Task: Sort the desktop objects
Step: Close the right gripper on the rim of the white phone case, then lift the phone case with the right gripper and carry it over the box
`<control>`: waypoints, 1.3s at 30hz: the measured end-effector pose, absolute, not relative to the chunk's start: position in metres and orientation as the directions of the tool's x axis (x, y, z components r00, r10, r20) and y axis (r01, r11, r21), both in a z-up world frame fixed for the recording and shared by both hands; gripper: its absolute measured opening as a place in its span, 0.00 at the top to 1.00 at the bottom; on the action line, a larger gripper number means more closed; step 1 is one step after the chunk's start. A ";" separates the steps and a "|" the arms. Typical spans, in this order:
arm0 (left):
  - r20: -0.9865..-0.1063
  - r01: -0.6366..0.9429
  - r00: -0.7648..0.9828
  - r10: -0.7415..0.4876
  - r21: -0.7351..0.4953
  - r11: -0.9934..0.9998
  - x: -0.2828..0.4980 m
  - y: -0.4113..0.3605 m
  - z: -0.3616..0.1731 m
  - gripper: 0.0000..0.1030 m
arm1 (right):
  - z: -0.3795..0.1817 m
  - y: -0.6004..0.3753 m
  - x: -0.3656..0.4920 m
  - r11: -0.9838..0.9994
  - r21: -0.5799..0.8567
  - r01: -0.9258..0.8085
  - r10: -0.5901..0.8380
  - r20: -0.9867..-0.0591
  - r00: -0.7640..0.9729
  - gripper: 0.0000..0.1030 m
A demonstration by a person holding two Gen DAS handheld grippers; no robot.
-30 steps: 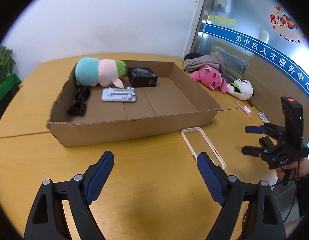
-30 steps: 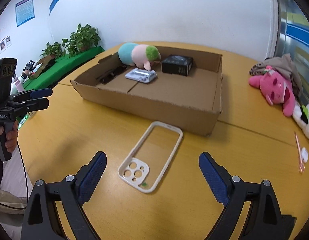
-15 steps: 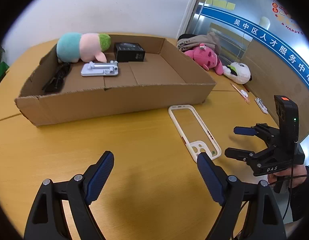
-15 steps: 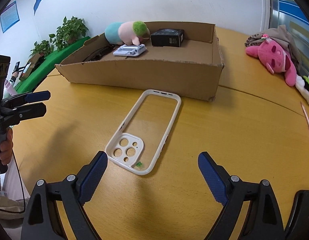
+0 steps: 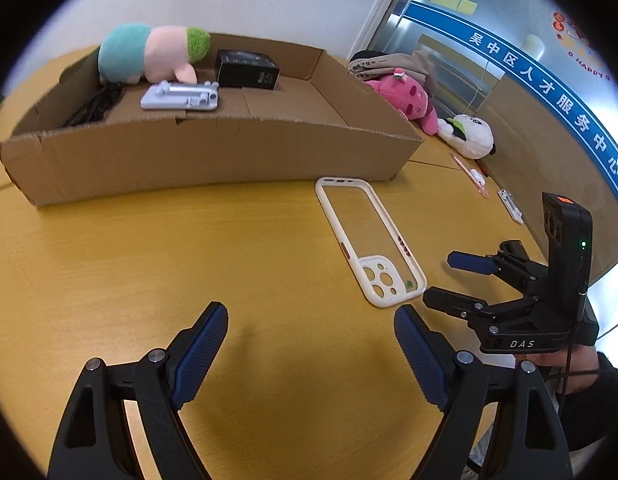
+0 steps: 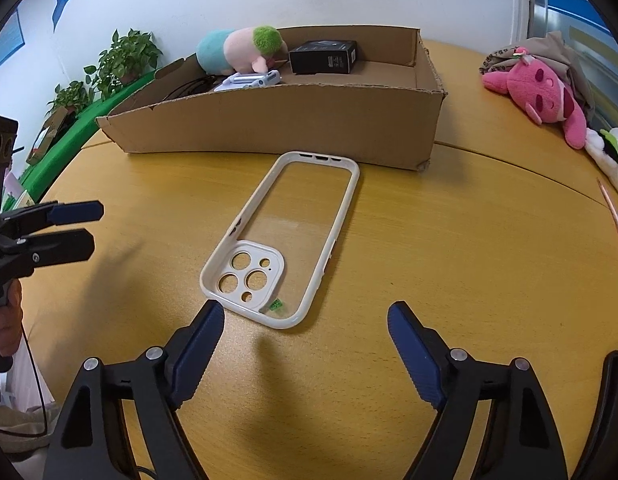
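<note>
Between the wide-spread blue pads of the right gripper (image 6: pixel 305 316) lay the near end of a cream phone case (image 6: pixel 283 236), flat on the wooden table (image 6: pixel 449 264); the jaws gripped nothing. Left of it, the left gripper (image 5: pixel 311 320) hovered equally wide open and empty over bare tabletop. Beyond the case's far end stood a shallow cardboard box (image 6: pixel 293 120) containing a pastel plush toy (image 6: pixel 239 46), a white phone stand (image 6: pixel 251 80), a black box (image 6: pixel 323 57) and black cables (image 5: pixel 95 104). A pink plush (image 6: pixel 543 90) lay far right.
</note>
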State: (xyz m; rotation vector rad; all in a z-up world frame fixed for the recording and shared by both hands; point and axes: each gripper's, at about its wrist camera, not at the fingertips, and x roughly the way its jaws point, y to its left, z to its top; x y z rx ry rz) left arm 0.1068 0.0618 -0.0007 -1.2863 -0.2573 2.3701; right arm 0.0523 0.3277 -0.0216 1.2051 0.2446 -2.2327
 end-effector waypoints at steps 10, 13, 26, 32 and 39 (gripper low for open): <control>-0.746 -0.278 -0.409 0.526 -0.447 -0.850 0.085 0.087 -0.015 0.21 | -0.017 0.327 0.037 -0.852 0.141 0.504 -0.406 -0.786 -0.467 0.28; -0.730 -0.283 -0.412 0.546 -0.467 -0.838 0.069 0.102 -0.013 0.25 | -0.017 0.322 0.020 -0.856 0.123 0.501 -0.391 -0.790 -0.473 0.44; -0.791 -0.234 -0.382 0.477 -0.417 -0.878 0.047 0.126 -0.036 0.87 | -0.033 0.315 0.019 -0.863 0.125 0.489 -0.379 -0.800 -0.464 0.92; -0.785 -0.210 -0.384 0.486 -0.439 -0.874 0.053 0.112 -0.038 0.90 | -0.029 0.307 0.035 -0.858 0.148 0.492 -0.405 -0.784 -0.471 0.92; -0.773 -0.203 -0.377 0.510 -0.468 -0.860 0.057 0.107 -0.038 0.73 | -0.031 0.300 0.039 -0.865 0.151 0.478 -0.397 -0.787 -0.471 0.94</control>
